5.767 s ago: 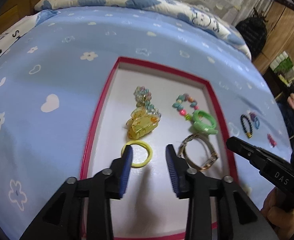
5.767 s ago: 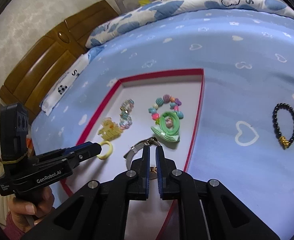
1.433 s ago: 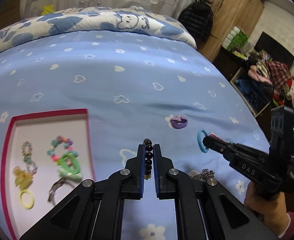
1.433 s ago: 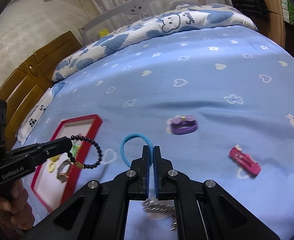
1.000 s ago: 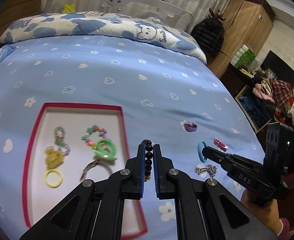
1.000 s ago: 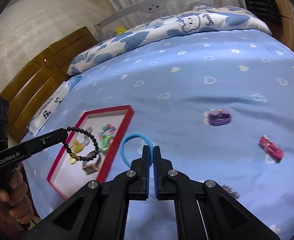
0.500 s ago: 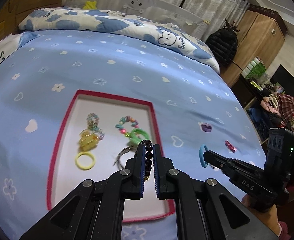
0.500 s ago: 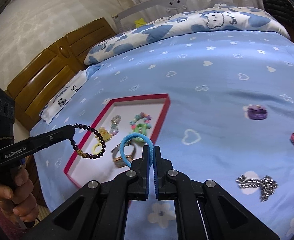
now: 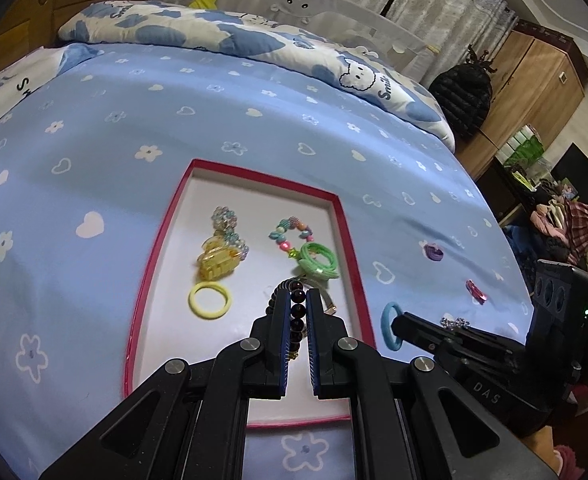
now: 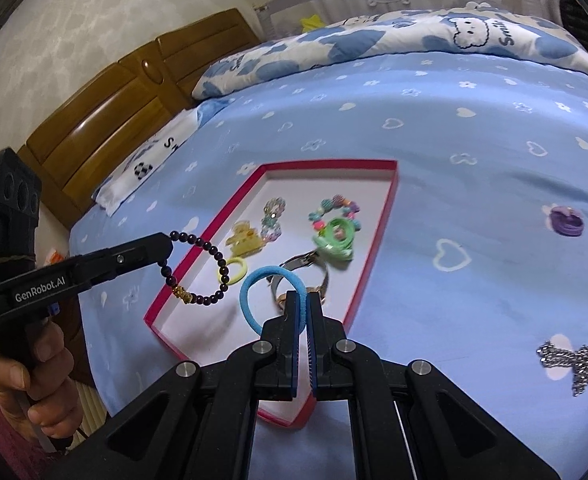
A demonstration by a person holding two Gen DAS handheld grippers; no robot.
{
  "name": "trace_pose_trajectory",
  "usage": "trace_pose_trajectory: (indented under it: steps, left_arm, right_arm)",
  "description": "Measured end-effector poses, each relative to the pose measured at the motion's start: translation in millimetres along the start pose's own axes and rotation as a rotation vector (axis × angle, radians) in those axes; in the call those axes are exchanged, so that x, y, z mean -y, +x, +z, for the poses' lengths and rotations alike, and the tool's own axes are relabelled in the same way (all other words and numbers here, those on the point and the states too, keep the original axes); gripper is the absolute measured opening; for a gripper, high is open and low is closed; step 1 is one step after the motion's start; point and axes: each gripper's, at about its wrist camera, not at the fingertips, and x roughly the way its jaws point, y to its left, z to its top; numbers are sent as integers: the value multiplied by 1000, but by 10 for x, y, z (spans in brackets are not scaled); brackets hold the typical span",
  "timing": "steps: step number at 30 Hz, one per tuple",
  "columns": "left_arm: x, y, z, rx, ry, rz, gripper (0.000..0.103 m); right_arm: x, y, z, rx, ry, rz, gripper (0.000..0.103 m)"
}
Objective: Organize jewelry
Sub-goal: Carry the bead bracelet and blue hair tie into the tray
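A red-rimmed white tray (image 9: 344, 216) lies on the blue bedspread and holds a yellow hair tie (image 9: 209, 301), a yellow claw clip (image 9: 216, 260), a green coil (image 9: 317, 266), bead bracelets and a watch. My left gripper (image 9: 297, 300) is shut on a dark bead bracelet (image 10: 202, 268) and holds it above the tray's near half. My right gripper (image 10: 303, 300) is shut on a blue hair tie (image 10: 272, 294), raised over the tray's near right corner; it also shows in the left wrist view (image 9: 390, 325).
On the bedspread right of the tray lie a purple hair tie (image 10: 567, 222), a silver chain (image 10: 570, 358) and a pink clip (image 9: 476, 291). A cloud-print pillow (image 9: 230, 42) lies at the far end. A wooden headboard (image 10: 106, 108) stands on the left.
Both grippers have carried their pieces leftward from the open bedspread to above the tray. The bracelet and blue hair tie stay gripped.
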Motion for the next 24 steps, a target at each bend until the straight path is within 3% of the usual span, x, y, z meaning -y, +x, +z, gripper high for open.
trace_pose_trajectory:
  steps: [8,24]
  left_arm:
    - [-210,112,-54,-33,-53,4,6]
    - [-482,467,-135,-104,-103,125,6]
  right_arm:
    - [-120,268,-76,-69,-32,1,3]
    - [-305,751,-192,-210,-145,-61,4]
